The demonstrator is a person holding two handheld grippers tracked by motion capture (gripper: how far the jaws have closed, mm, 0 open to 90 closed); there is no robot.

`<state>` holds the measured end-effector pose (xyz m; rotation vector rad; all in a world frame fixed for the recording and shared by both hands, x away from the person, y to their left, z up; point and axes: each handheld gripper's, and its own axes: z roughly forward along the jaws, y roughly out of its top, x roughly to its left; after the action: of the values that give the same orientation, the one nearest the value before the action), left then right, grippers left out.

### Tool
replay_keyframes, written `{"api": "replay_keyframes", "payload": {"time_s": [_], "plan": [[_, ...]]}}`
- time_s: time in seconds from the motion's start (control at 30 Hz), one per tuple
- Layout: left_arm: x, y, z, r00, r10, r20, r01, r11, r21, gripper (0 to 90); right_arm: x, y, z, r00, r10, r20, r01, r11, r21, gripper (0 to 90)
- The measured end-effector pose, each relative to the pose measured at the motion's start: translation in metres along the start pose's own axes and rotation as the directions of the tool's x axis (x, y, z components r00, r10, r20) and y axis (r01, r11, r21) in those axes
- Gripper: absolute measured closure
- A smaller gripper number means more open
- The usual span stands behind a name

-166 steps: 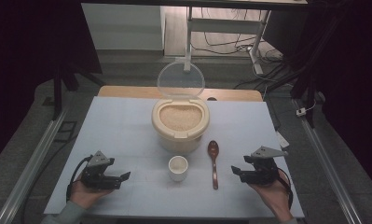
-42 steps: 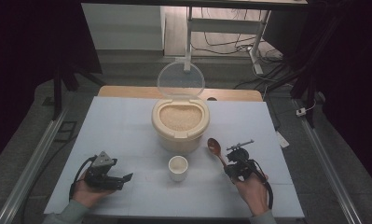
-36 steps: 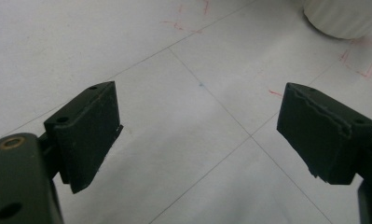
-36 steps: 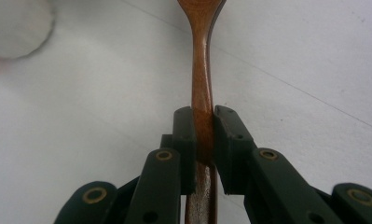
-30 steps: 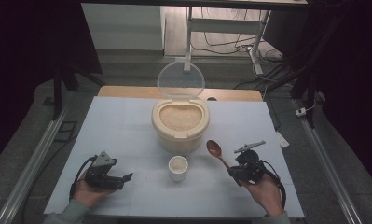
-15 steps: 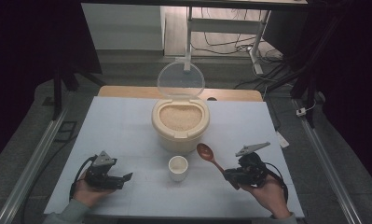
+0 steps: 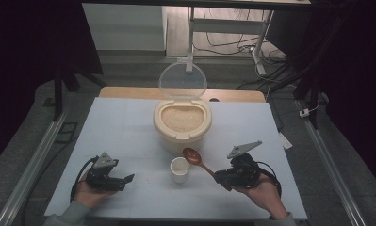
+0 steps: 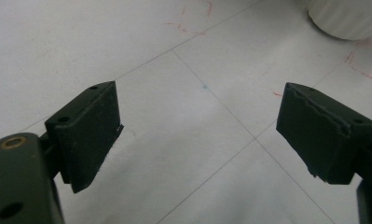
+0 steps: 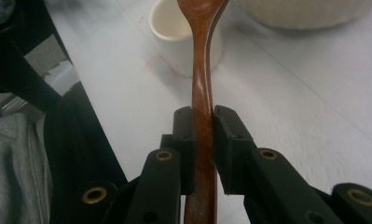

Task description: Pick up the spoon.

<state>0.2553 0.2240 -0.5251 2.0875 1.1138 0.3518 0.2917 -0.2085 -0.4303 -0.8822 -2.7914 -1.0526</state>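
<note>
The wooden spoon point(image 9: 203, 84) is clamped by its handle between the fingers point(image 9: 229, 144) of the right gripper point(image 7: 222, 179); in the right gripper view its bowl is cut off at the top edge, and the handle's lower end is hidden behind the gripper body. In the high view the spoon rises toward the centre of the frame, its bowl just above the small white cup point(image 7: 179, 169). The left gripper point(image 7: 124, 181), at lower left, has its fingers spread wide with nothing between them. The table point(image 7: 119, 127) is covered in a pale, smooth sheet with faint lines. Behind the cup stands a round cream container point(image 7: 181, 129) of grain, its clear lid point(image 7: 183, 81) upright. The surrounding room is dark.
</note>
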Motion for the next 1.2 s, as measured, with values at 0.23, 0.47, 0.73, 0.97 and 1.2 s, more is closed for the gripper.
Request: {"api": "replay_keyframes", "payload": {"time_s": [0.23, 0.47, 0.73, 0.97, 1.2], "plan": [[0.000, 0.002, -0.003, 1.0000, 0.007, 0.007, -0.006, 0.9998, -0.018, 13.9, 0.006, 0.018, 0.016, 0.9963, -0.066, -0.054, 0.068, 0.9975, 0.020, 79.2], [-0.005, 0.009, -0.012, 0.9982, 0.052, 0.032, -0.050, 0.9975, -0.050, 15.9, 0.008, 0.029, 0.032, 0.9881, -0.111, -0.106, 0.116, 0.9924, 0.041, 79.3], [-0.019, 0.028, -0.028, 0.9902, 0.109, 0.088, -0.100, 0.9901, -0.099, 17.2, 0.010, 0.036, 0.044, 0.9804, -0.134, -0.144, 0.142, 0.9888, 0.046, 79.4], [-0.044, 0.051, -0.037, 0.9699, 0.207, 0.128, -0.192, 0.9737, -0.123, 17.8, 0.014, 0.041, 0.047, 0.9739, -0.145, -0.175, 0.154, 0.9875, 0.036, 79.5], [-0.074, 0.078, -0.034, 0.9160, 0.349, 0.199, -0.334, 0.9368, -0.105, 22.8, 0.020, 0.045, 0.052, 0.9643, -0.169, -0.204, 0.181, 0.9827, 0.040, 79.6]]}}
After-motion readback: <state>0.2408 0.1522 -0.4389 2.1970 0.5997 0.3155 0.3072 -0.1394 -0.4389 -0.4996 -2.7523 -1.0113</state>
